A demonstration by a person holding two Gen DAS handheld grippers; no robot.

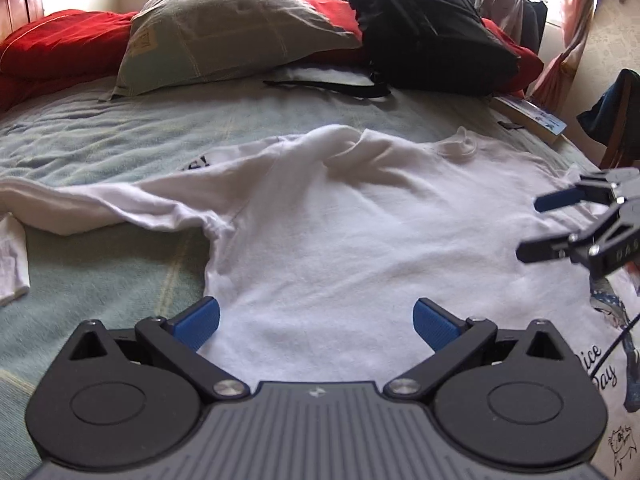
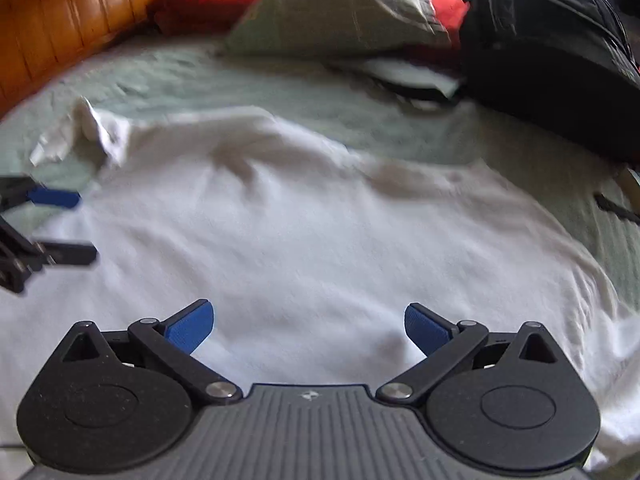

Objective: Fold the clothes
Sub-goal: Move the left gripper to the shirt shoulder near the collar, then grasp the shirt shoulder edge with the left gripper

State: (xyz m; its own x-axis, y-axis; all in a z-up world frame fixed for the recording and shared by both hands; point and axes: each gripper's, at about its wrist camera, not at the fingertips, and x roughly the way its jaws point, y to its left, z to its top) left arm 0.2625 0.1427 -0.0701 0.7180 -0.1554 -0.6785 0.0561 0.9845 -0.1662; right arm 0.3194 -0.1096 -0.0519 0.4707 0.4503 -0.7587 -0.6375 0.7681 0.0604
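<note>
Above the white shirt on the bed, both grippers hover with fingers spread wide, holding nothing.

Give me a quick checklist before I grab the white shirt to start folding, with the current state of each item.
1. Left hand-held gripper open, nothing held: ok.
2. Right hand-held gripper open, nothing held: ok.
3. White shirt lying flat: not ok, bunched ridge near the collar.
4. Left sleeve spread out: not ok, crumpled.
5. Backpack clear of the shirt: ok.
6. Hem position: cannot tell, hidden below the grippers.
</note>
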